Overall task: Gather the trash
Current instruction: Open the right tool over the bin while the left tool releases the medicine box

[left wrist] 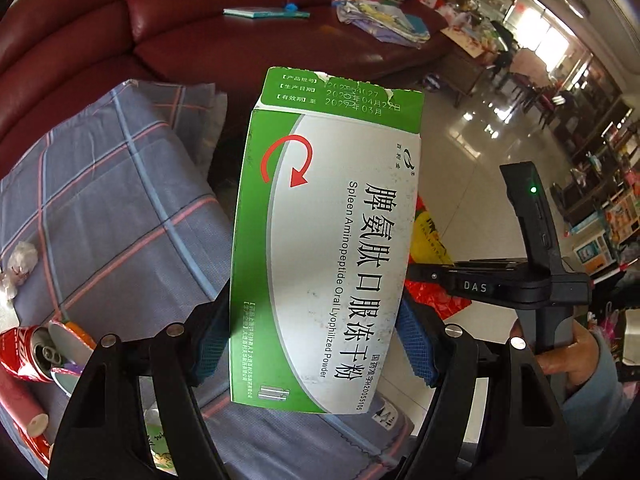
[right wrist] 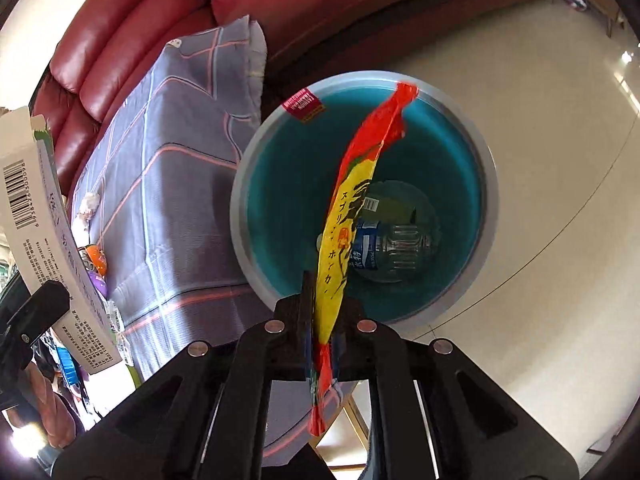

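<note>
My left gripper (left wrist: pixel 316 344) is shut on a green and white medicine box (left wrist: pixel 324 248), held upright above the plaid-covered table (left wrist: pixel 112 208). The box also shows at the left of the right wrist view (right wrist: pixel 44 232). My right gripper (right wrist: pixel 326 320) is shut on a yellow and red snack wrapper (right wrist: pixel 352 208), held over a teal trash bin (right wrist: pixel 460 208) on the floor. A plastic bottle (right wrist: pixel 392 248) lies at the bin's bottom. A red soda can (left wrist: pixel 28 354), foil cups (left wrist: pixel 66 336) and crumpled tissue (left wrist: pixel 20 260) lie on the table.
A dark red leather sofa (left wrist: pixel 80 40) curves behind the table, with a book (left wrist: pixel 264 12) and piled clothes (left wrist: pixel 380 20) on it. The right gripper's body (left wrist: pixel 532 280) and wrapper show right of the box. Glossy tile floor (right wrist: pixel 560 160) surrounds the bin.
</note>
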{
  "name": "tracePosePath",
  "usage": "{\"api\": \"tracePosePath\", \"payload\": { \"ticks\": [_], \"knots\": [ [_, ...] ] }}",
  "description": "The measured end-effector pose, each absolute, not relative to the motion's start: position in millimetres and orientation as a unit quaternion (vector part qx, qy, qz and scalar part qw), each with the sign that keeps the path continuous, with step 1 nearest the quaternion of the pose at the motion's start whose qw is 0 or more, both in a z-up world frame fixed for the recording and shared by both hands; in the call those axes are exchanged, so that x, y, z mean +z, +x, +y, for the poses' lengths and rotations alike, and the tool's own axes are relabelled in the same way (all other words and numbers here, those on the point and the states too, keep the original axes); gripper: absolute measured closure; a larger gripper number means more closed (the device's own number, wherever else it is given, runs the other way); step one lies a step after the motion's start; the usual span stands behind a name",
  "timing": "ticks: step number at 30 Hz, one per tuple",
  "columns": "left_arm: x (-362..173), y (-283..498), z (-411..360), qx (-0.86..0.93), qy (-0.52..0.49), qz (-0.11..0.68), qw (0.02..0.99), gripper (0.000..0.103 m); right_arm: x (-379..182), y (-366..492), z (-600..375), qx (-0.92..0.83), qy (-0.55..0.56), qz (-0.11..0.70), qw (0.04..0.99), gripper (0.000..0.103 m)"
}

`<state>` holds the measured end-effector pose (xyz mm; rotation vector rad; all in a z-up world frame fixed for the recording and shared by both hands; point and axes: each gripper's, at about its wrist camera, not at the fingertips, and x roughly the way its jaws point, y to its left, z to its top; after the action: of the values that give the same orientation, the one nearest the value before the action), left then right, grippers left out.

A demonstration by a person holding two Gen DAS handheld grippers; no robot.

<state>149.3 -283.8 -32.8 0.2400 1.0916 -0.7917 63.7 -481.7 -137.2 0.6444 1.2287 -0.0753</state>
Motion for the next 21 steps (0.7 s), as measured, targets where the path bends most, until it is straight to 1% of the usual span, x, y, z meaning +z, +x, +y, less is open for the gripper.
{"api": "tracePosePath", "payload": {
  "ticks": [1,3,4,5,7,8,10,13,21],
  "knots": [
    [-35.9,152.0,-288.6,-0.367,0.111,0.507,0.772,0.028,-140.4,66.1,-483.1,-0.033,0.298,0.569,0.766,0.093],
    [-41.3,157.0,-298.7,-0.37,0.113,0.512,0.767,0.028,-143.6,70.1,-487.2,-0.029,0.305,0.572,0.761,0.065],
    [-44.0,159.4,-302.4,-0.37,0.112,0.514,0.765,0.028,-142.4,71.2,-489.1,-0.033,0.303,0.569,0.764,0.044],
    [-46.9,161.3,-305.0,-0.37,0.111,0.518,0.763,0.028,-139.5,72.4,-490.8,-0.038,0.297,0.564,0.769,0.042],
    [-52.0,165.2,-312.2,-0.371,0.11,0.522,0.76,0.028,-135.0,73.7,-493.5,-0.042,0.291,0.564,0.772,0.041],
    [-54.5,166.4,-316.4,-0.372,0.11,0.524,0.758,0.028,-133.3,73.2,-495.9,-0.048,0.288,0.563,0.773,0.036],
    [-58.6,168.9,-322.9,-0.374,0.111,0.528,0.755,0.028,-129.0,71.7,-500.9,-0.064,0.28,0.56,0.777,0.029],
    [-63.6,169.6,-333.8,-0.378,0.114,0.531,0.75,0.028,-125.3,64.7,-511.3,-0.082,0.277,0.559,0.778,0.027],
    [-83.6,172.3,-360.4,-0.383,0.126,0.544,0.736,0.026,-123.7,48.1,-540.1,-0.117,0.288,0.556,0.77,0.026]
  ]
}}
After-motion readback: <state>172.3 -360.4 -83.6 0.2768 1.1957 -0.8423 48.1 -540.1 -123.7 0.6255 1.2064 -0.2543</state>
